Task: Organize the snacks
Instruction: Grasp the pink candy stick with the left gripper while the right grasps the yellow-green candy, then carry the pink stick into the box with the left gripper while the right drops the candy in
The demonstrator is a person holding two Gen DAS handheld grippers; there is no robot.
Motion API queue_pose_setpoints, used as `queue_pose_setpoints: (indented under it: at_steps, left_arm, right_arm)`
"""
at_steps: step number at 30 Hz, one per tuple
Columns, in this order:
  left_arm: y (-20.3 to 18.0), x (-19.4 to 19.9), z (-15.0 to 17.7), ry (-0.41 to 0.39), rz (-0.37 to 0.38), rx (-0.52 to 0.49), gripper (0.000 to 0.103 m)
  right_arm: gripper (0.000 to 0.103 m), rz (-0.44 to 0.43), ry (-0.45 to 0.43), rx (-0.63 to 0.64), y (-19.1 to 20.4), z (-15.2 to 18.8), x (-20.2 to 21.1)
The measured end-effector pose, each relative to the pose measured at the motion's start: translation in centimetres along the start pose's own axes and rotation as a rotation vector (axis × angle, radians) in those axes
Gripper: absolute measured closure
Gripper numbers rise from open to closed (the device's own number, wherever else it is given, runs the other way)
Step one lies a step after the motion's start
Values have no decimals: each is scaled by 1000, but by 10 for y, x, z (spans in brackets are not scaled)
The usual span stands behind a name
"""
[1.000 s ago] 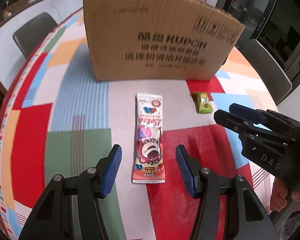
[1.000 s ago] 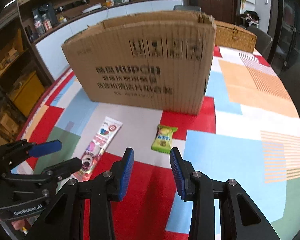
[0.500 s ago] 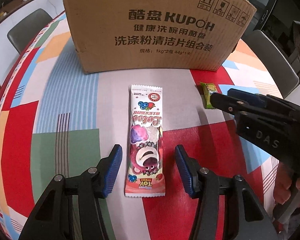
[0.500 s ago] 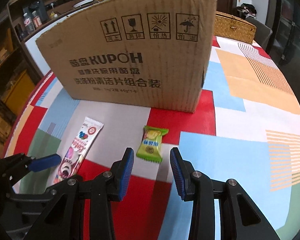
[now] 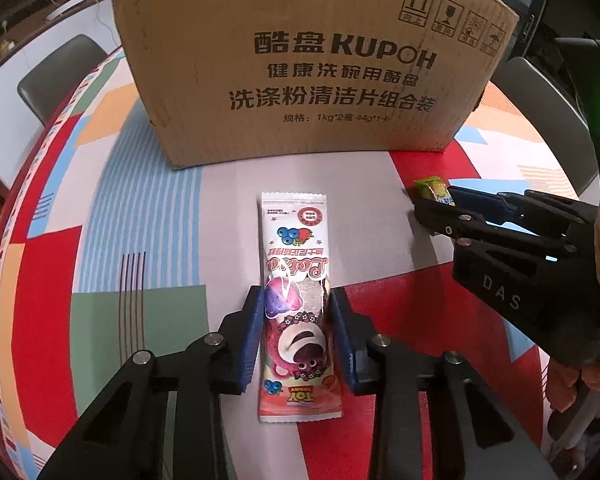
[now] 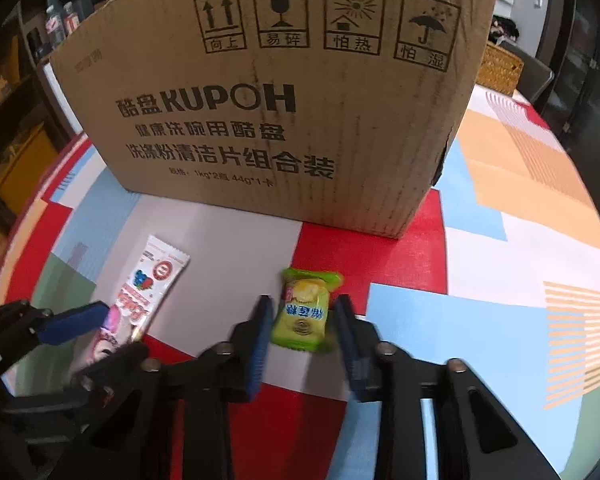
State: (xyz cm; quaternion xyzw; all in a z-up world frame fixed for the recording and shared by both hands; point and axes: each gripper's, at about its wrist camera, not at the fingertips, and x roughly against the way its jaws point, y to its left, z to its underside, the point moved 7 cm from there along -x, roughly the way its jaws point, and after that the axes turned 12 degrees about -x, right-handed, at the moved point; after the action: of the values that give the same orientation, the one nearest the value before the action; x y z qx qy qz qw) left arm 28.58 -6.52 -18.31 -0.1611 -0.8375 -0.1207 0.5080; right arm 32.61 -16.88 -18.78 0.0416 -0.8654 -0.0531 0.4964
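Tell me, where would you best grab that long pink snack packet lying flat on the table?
Across its narrow width, near the lower half, coming down from above. The pink snack packet lies flat and long on the table, so only its two long edges offer a pinch. The left gripper has just closed its jaws there.

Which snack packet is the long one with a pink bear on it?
The pink-and-white packet between the left gripper's fingers. It is a long strip with a bear picture; the green packet at the right gripper is short and squarish.
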Motion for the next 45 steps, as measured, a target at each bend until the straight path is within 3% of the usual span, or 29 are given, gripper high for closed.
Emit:
queue_pose_setpoints:
  at_steps: [5, 20, 45]
  left_arm:
    - [3, 3, 0, -7, 21, 14, 77]
    - [1, 46, -4, -104, 36, 26, 77]
    - [10, 161, -46, -396, 13, 22, 77]
  right_arm:
    - [76, -5, 1, 7, 5, 4, 3]
    - [77, -48, -52, -1, 7, 11, 44]
    - [77, -114, -264, 22, 21, -23, 133]
